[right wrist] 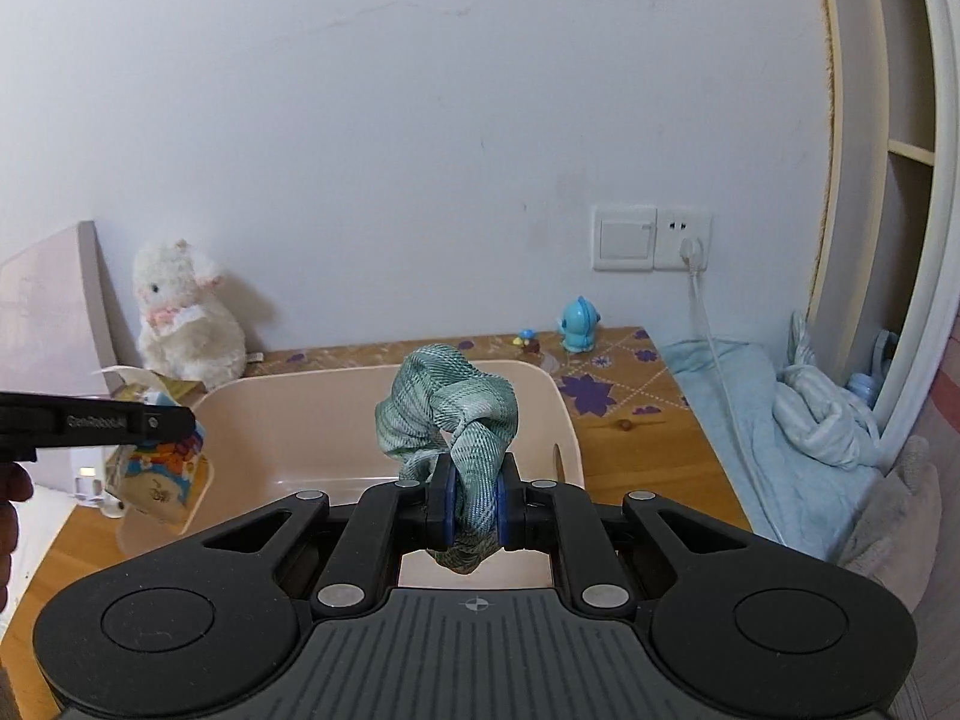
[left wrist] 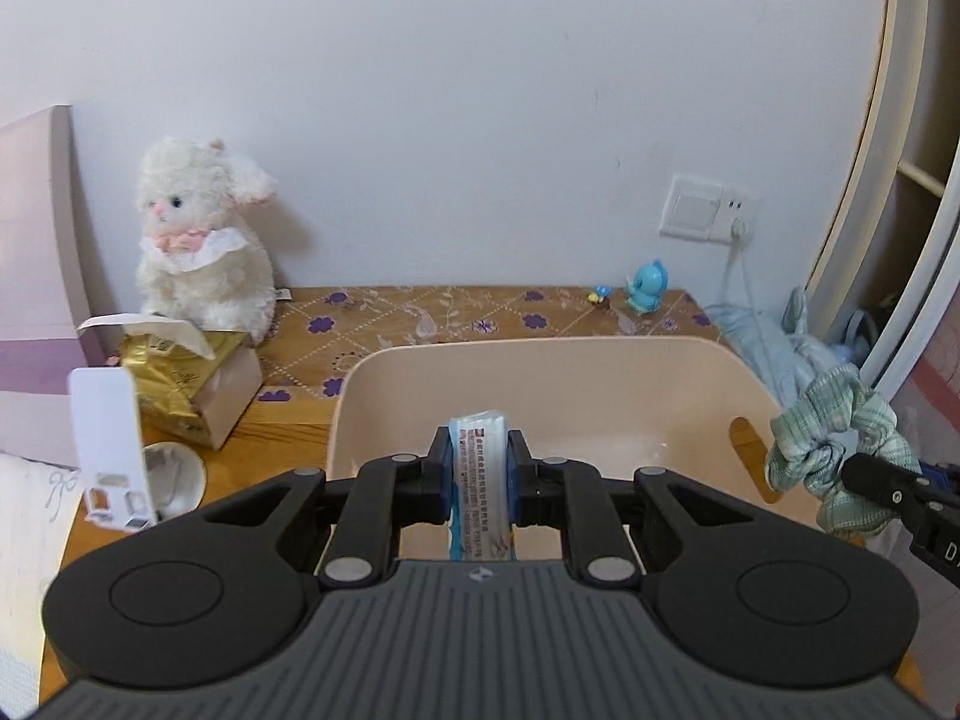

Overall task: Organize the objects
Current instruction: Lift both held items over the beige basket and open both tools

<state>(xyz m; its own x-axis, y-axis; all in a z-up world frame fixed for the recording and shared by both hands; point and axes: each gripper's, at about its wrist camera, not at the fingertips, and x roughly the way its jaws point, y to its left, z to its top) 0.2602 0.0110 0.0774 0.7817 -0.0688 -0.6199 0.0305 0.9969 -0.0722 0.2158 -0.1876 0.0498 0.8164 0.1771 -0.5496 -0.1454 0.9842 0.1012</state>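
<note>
My left gripper [left wrist: 479,468] is shut on a small tissue packet [left wrist: 480,450], white and blue with printed text, held over the near side of a beige plastic bin [left wrist: 540,360]. In the right wrist view the packet [right wrist: 162,474] shows a colourful cartoon face at the bin's left rim [right wrist: 288,387]. My right gripper [right wrist: 473,504] is shut on a green plaid scrunchie [right wrist: 450,408], held over the bin's near edge. It also shows in the left wrist view [left wrist: 834,432], at the bin's right side.
The bin stands on a wooden table with a floral mat [left wrist: 450,312]. A white plush bunny [left wrist: 198,246], a gold tissue box [left wrist: 186,384], a white device [left wrist: 108,438], a blue toy figure [left wrist: 645,288]. Light blue cloth [right wrist: 798,414] and a charging cable lie right.
</note>
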